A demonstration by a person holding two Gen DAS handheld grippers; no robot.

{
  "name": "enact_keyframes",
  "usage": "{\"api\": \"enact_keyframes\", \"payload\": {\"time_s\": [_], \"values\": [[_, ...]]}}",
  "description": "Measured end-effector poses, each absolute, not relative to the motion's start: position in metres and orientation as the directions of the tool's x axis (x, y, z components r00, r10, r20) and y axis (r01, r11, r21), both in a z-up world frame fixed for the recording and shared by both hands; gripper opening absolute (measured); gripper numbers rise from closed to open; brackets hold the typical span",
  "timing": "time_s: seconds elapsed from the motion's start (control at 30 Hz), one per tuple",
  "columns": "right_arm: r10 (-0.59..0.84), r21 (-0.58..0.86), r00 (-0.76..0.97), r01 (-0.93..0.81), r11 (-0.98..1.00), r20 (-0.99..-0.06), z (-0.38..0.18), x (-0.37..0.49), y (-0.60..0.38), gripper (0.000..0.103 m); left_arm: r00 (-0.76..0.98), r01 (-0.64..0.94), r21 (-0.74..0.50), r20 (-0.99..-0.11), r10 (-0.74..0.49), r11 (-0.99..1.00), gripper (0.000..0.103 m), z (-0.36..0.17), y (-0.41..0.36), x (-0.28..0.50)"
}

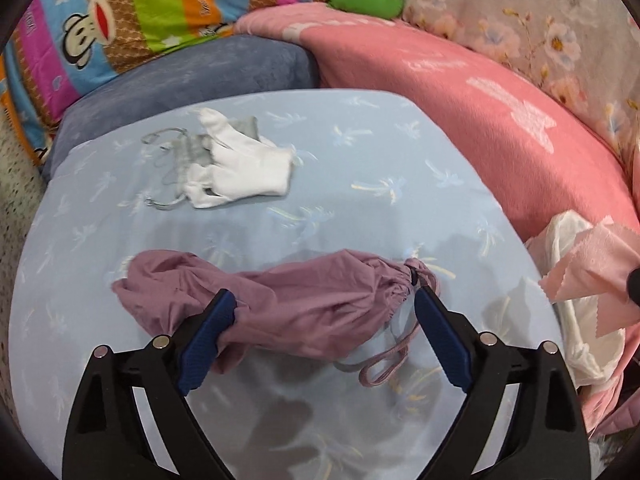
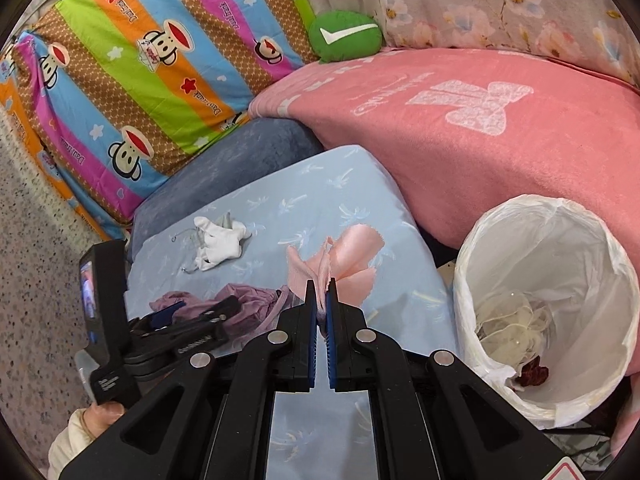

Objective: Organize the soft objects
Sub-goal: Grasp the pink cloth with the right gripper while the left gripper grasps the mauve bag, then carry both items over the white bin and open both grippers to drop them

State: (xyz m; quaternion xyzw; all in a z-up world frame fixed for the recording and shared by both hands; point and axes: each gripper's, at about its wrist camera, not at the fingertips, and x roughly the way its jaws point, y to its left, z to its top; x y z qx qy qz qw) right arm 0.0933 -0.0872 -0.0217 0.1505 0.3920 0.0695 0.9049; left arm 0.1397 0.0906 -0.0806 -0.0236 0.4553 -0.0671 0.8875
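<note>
From the left wrist view, we see the left gripper (image 1: 322, 296) low over the blue cushion (image 1: 360, 152), its two blue fingers (image 1: 208, 340) spread wide apart. The purple bag (image 1: 280, 300) lies between them, near the cushion's front edge, and it seems to touch both. Its cord (image 1: 384, 364) loops out on the cushion. Farther back, near the cushion's left edge, sits a white sock (image 1: 244, 168) on some gray wire hangers (image 1: 168, 160). At the right edge of this view we see a bit of pink cloth (image 1: 588, 268).

From the right wrist view, we see the right gripper (image 2: 322, 296) with its fingers squeezed together on that pink cloth (image 2: 344, 264), holding it up above the cushion's right side. Only here do we see the bin (image 2: 560, 300) with its white liner, just off the cushion's right edge, with scraps at the bottom. We also see the left gripper (image 2: 192, 312) from the side and a hand (image 2: 100, 416) holding it.
</note>
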Motion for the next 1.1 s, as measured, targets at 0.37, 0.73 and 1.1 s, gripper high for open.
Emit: {"api": "enact_keyframes", "payload": {"time_s": [0.37,0.73,1.1], "values": [[0.228,0.313,0.651,0.016,0.95,-0.724,-0.044,0.115,-0.084,0.004,0.513,0.12,-0.128,-0.841,-0.172,0.984,0.069,-0.11,0.075,0.16],[0.238,0.326,0.666,0.007,0.946,-0.707,-0.034,0.114,-0.087,0.004,0.494,0.197,-0.194,-0.827,-0.268,0.961,0.017,-0.091,0.058,0.151],[0.204,0.341,0.754,0.028,0.94,-0.624,0.012,0.088,-0.125,0.004,0.583,0.3,-0.243,-0.719,-0.378,0.923,0.016,-0.013,0.02,0.122]]}}
